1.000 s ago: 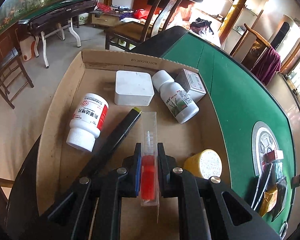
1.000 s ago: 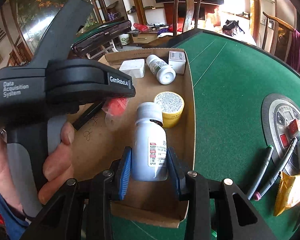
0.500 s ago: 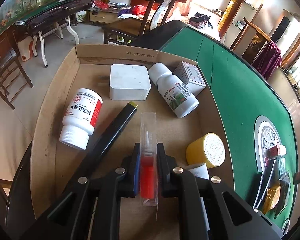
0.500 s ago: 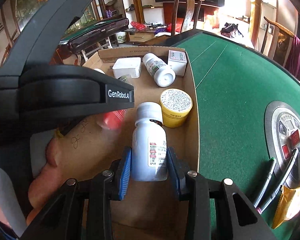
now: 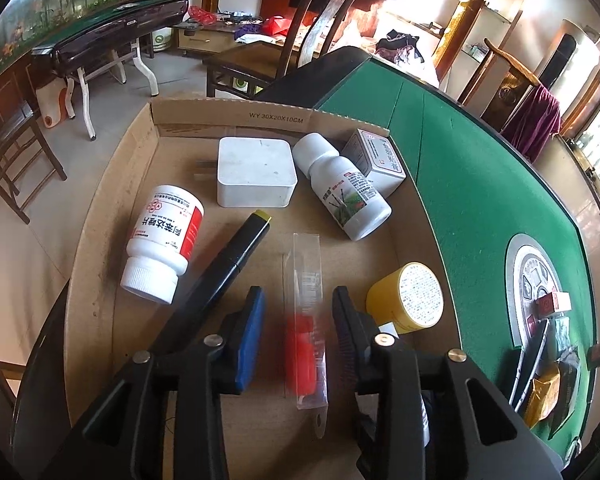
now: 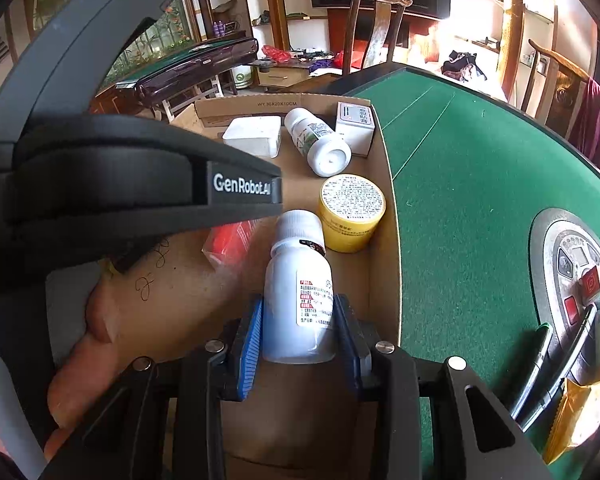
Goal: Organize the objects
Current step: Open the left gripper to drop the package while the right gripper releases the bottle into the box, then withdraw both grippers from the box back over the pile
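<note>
A white bottle [image 6: 298,292] is pinched by the right tool [image 6: 298,330]; the left tool [image 5: 298,322] is spread around a clear packet [image 5: 305,320] in the box [image 5: 236,118].

A: What is seen between the fingers of the left gripper [image 5: 298,322]?
B: A clear plastic packet with a red item inside [image 5: 305,320] is seen lying lengthwise in the gap. The jaws are spread, and neither pad is touching it. The red part is blurred.

A: What else is held in the cardboard box [image 5: 228,114]?
B: A black marker with a yellow tip [image 5: 230,256] is laid diagonally, just left of the packet. A white bottle with a red label [image 5: 162,242] is lying on its side further left. A white square container [image 5: 256,176], a second white bottle [image 5: 342,190] and a small carton [image 5: 376,160] are grouped by the far wall. A yellow jar [image 5: 406,298] is placed at the right wall.

A: And beside the box?
B: A green felt table [image 5: 480,184] is seen.
</note>
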`<action>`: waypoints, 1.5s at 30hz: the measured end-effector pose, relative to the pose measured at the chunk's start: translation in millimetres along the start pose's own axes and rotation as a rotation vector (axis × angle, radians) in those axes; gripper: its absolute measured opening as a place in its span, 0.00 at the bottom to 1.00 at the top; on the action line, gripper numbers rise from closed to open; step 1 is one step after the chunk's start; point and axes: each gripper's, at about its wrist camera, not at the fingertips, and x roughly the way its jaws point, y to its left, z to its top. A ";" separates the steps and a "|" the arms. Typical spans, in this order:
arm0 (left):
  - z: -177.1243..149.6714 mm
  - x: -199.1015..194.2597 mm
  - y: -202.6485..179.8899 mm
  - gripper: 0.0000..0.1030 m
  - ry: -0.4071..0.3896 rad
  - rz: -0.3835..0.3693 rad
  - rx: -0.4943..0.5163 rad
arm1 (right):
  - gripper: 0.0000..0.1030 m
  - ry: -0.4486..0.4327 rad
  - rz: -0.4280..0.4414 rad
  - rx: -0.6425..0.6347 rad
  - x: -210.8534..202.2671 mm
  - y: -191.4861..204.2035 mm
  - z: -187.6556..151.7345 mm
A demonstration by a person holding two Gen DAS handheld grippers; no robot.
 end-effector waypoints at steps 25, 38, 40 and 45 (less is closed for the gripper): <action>-3.4 -22.7 -3.9 0.41 -0.090 -0.056 0.012 | 0.38 -0.098 0.065 0.072 -53.2 -19.3 3.7; -23.8 -44.3 -53.5 0.48 -0.179 -0.118 0.226 | 0.38 -0.133 0.060 0.173 -112.6 -86.8 -31.3; -34.6 -51.6 -73.7 0.48 -0.205 -0.140 0.318 | 0.38 -0.141 0.034 0.177 -125.4 -103.4 -42.5; -76.2 -67.6 -132.9 0.52 -0.236 -0.256 0.586 | 0.40 -0.155 -0.078 0.218 -157.7 -155.1 -71.8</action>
